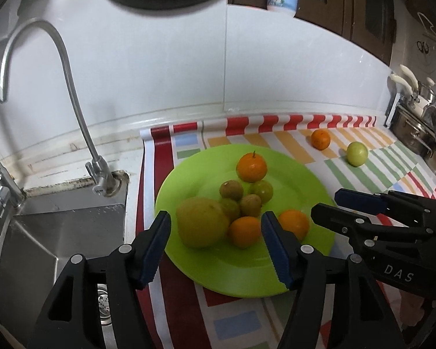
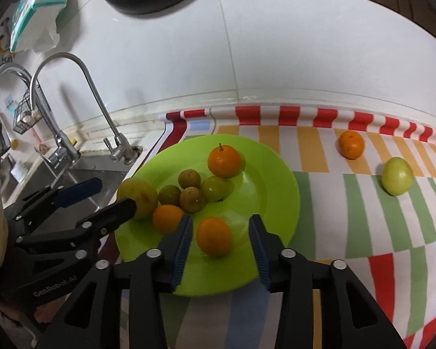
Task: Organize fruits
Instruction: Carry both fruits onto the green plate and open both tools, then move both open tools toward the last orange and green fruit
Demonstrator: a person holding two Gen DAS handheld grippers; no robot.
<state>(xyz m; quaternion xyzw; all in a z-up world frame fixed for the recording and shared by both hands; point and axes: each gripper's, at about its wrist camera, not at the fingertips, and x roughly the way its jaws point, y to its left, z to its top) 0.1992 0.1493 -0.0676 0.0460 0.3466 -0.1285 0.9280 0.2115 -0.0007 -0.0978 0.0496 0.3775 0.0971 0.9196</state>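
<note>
Right wrist view: right gripper (image 2: 221, 241) spread around an orange (image 2: 214, 236) on the green plate (image 2: 276, 203), pads seemingly clear; left gripper (image 1: 216, 244) also spread. Nudge it and the orange rolls off.
</note>
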